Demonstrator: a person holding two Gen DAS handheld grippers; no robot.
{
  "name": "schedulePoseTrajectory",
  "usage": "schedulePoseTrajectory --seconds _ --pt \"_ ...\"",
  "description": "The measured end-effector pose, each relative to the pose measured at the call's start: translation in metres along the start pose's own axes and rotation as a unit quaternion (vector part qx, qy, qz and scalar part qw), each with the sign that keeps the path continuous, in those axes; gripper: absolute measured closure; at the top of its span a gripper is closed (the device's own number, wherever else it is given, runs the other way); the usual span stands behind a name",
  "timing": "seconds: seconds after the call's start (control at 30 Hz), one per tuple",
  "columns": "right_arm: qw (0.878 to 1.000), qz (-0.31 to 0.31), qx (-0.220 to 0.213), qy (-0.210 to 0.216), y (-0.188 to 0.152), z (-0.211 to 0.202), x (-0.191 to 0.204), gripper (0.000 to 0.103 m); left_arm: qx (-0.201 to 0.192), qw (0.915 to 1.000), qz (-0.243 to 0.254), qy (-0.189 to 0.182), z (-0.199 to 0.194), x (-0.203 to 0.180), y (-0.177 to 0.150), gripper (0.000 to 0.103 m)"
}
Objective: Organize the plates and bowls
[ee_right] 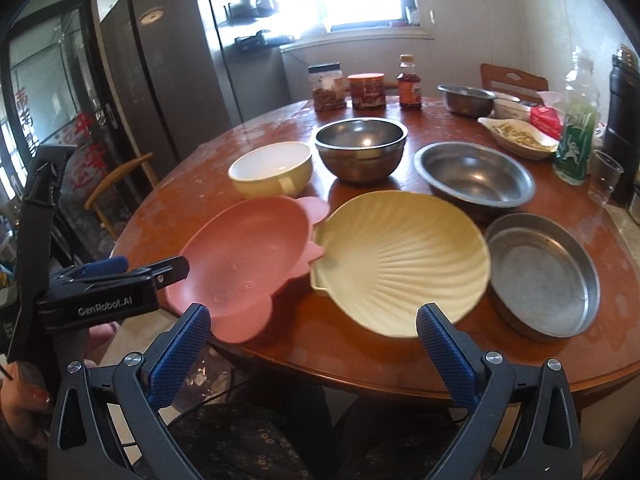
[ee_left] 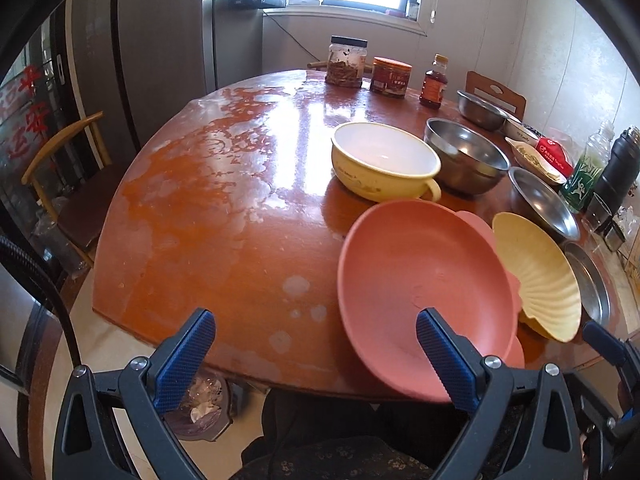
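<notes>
A pink flower-shaped plate lies at the table's near edge, partly overhanging it. A cream shell-shaped plate lies right beside it, touching its petals. Behind stand a cream bowl with a handle, a deep steel bowl, a shallow steel bowl and a flat steel pan. My left gripper is open, its right finger over the pink plate's near rim. My right gripper is open just before the shell plate's near edge.
The round red-brown table carries jars, a sauce bottle, another steel bowl, a dish of food, a green bottle, a dark flask and a clear cup. A wooden chair stands at left.
</notes>
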State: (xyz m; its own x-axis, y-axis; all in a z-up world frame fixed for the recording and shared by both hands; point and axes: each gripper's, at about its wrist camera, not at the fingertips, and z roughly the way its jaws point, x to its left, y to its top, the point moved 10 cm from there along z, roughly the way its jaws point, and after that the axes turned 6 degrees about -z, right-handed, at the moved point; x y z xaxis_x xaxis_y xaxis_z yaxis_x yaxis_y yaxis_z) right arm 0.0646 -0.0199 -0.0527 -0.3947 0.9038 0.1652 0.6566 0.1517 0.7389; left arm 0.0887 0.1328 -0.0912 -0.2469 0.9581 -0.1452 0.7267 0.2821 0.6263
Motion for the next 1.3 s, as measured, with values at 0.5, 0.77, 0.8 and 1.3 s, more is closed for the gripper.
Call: schedulePoseTrajectory --seconds 0.5,0.77,0.8,1.3 --pt "0.997 0.021 0.057 0.041 -0.001 0.041 0.029 0.04 0.052 0.9961 0.051 -0.051 0.039 -0.024 0.015 0.04" --pt "0.997 0.012 0.057 0.041 0.001 0.047 0.034 0.064 0.074 0.9923 0.046 -0.089 0.043 -0.034 0.009 0.074" --pt "0.998 0.005 0.056 0.036 0.002 0.047 0.035 0.064 0.074 0.9924 0.046 -0.087 0.043 -0.033 0.008 0.074" --pt "0.994 -0.059 0.06 0.073 0.024 0.074 0.08 0.065 0.063 0.9977 -0.008 -0.022 0.026 0.036 0.011 0.074"
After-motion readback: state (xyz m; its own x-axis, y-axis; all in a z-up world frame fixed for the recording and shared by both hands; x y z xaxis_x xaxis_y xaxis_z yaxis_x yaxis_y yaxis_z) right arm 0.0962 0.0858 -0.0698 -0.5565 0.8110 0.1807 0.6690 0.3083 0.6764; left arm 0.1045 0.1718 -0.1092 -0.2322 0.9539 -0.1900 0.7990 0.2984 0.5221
